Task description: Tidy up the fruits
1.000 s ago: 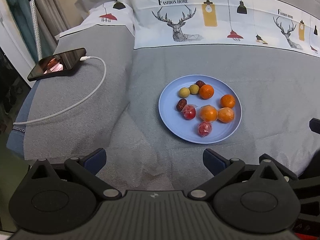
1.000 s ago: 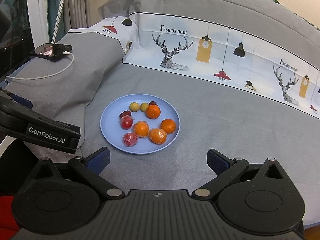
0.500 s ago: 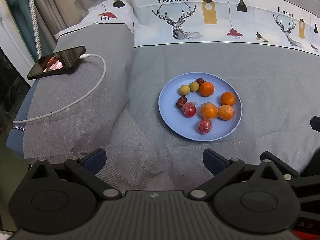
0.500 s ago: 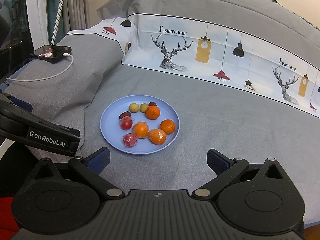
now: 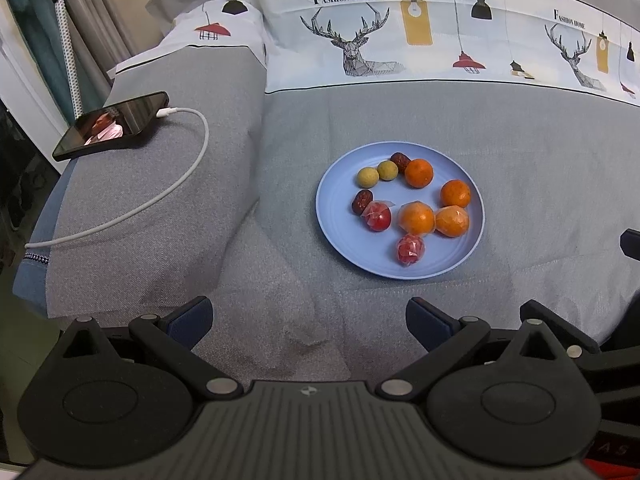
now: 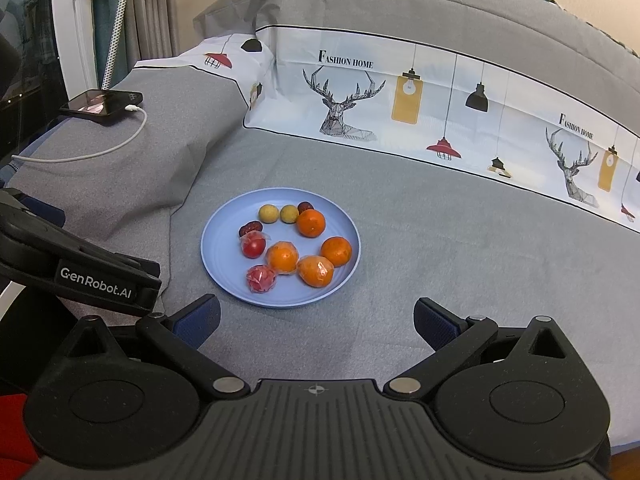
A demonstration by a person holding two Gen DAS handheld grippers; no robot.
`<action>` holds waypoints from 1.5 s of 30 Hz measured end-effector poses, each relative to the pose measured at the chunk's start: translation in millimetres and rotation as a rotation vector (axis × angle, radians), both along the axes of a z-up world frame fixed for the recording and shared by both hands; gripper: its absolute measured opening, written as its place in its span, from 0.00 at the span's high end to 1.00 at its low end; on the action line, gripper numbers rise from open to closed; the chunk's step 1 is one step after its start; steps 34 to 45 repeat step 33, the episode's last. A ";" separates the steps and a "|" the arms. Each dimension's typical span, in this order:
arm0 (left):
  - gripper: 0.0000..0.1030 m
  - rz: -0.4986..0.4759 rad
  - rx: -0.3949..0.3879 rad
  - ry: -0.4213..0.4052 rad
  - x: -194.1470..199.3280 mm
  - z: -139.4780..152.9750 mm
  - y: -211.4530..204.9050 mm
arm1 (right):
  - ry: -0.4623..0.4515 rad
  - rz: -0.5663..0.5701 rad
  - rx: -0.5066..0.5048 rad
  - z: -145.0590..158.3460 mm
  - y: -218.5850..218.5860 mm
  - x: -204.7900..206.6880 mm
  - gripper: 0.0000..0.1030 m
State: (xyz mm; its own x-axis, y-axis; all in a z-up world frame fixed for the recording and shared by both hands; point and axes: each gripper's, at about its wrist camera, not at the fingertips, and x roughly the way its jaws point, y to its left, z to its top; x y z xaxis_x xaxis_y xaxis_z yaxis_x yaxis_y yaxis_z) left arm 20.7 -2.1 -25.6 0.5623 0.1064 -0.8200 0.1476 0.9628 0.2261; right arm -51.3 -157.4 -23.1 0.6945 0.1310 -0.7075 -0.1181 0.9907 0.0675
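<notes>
A round blue plate lies on the grey bed cover. It holds several oranges, two of them wrapped in clear film, two wrapped red fruits, two small yellow fruits and two dark red dates. My left gripper is open and empty, short of the plate. My right gripper is open and empty, just before the plate's near edge.
A phone on a white charging cable lies on the raised grey pillow at the left. A deer-print pillow band runs across the back. The left gripper's body shows at the left of the right wrist view.
Both views have drifted slightly; the plate sits a little higher in the frames than a second ago. The fruits have not moved and both grippers stay open.
</notes>
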 end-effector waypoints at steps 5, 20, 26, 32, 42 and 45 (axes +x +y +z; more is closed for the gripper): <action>0.00 -0.002 0.003 0.003 0.4 -0.5 0.1 | 0.003 0.000 0.002 -1.6 1.4 -0.1 0.01; 0.00 0.000 -0.004 0.007 0.9 -1.1 0.4 | 0.000 0.001 0.002 -1.6 1.7 -0.4 0.01; 0.00 -0.001 -0.006 0.010 0.7 -1.4 0.4 | -0.001 -0.001 0.003 -1.2 1.0 -0.4 0.01; 0.00 -0.008 -0.012 0.004 -0.8 -0.7 0.1 | -0.001 0.001 0.013 0.1 -1.2 0.0 0.01; 0.00 -0.009 -0.009 0.005 -0.5 -0.8 0.0 | -0.001 0.001 0.015 0.1 -1.8 0.3 0.01; 0.00 -0.009 -0.009 0.005 -0.5 -0.8 0.0 | -0.001 0.001 0.015 0.1 -1.8 0.3 0.01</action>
